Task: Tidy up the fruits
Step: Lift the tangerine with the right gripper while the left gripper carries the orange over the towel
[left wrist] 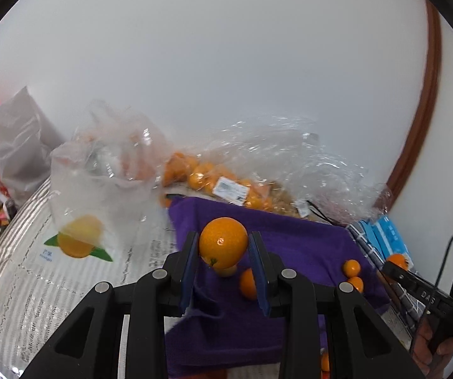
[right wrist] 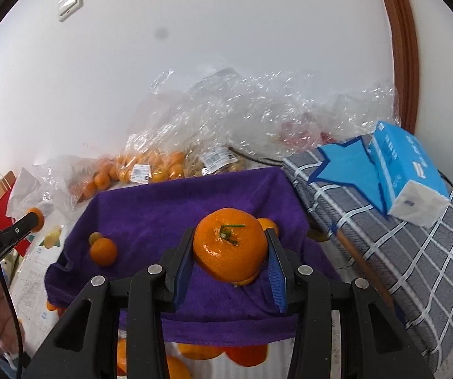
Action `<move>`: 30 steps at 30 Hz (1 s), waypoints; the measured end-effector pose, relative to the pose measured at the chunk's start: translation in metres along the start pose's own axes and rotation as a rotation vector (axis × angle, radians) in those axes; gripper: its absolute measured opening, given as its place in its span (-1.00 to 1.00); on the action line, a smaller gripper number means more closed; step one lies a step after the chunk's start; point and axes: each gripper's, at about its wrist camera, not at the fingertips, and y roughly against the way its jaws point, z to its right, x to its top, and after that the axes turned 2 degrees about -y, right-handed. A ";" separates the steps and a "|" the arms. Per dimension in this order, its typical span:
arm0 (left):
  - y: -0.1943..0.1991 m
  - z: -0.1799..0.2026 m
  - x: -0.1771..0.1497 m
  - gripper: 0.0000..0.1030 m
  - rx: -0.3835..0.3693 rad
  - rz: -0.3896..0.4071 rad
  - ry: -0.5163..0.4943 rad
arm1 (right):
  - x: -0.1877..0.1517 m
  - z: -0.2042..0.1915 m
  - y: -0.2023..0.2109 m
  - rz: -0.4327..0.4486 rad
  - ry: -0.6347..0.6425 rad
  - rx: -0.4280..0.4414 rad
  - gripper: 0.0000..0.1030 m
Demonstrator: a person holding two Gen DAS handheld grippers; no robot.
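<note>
My left gripper [left wrist: 223, 237] is shut on a small orange [left wrist: 223, 246], which hangs above a purple cloth [left wrist: 292, 246]. A larger mandarin [right wrist: 229, 249] with a green stem is held in my right gripper [right wrist: 230, 233], also above the purple cloth [right wrist: 163, 208]. Loose small oranges lie on the cloth [left wrist: 248, 284] [left wrist: 352, 267] [right wrist: 103, 251]. At the far right of the left wrist view the right gripper [left wrist: 395, 263] shows with its fruit. In the right wrist view the left gripper [right wrist: 33, 218] appears at the left edge with its orange.
Clear plastic bags of oranges [left wrist: 201, 173] [right wrist: 150, 164] lie along the wall behind the cloth. A white bag with a fruit print [left wrist: 81, 202] stands at the left. A blue tissue box [right wrist: 409, 170] rests on a checked cloth [right wrist: 416, 252] at the right. More oranges [right wrist: 201, 352] lie below the cloth's front edge.
</note>
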 end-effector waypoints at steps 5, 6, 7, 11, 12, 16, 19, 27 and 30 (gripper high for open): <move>-0.009 -0.013 -0.004 -0.41 -0.023 -0.045 0.052 | -0.002 0.012 -0.004 -0.017 -0.018 -0.001 -0.18; -0.011 -0.012 -0.006 -0.41 -0.026 -0.050 0.048 | -0.003 0.012 -0.006 -0.024 -0.016 -0.004 -0.18; -0.013 -0.011 -0.007 -0.41 -0.026 -0.055 0.040 | -0.004 0.013 -0.008 -0.031 -0.014 -0.006 -0.18; -0.021 -0.003 -0.015 -0.41 -0.028 -0.074 -0.004 | -0.010 0.012 -0.017 -0.066 0.003 -0.019 -0.18; -0.024 0.000 -0.017 -0.41 -0.022 -0.080 -0.018 | -0.011 0.012 -0.019 -0.076 0.004 -0.017 -0.18; -0.033 0.007 -0.022 -0.41 -0.009 -0.090 -0.045 | -0.015 0.011 -0.026 -0.093 0.024 -0.054 -0.18; -0.037 0.010 -0.024 -0.41 -0.012 -0.107 -0.055 | -0.015 0.014 -0.028 -0.102 0.011 -0.063 -0.18; -0.048 0.008 -0.028 -0.41 -0.009 -0.170 -0.036 | -0.018 0.022 -0.038 -0.150 -0.041 -0.062 -0.18; -0.049 0.006 -0.028 -0.41 -0.008 -0.179 -0.028 | -0.019 0.021 -0.039 -0.162 -0.048 -0.042 -0.18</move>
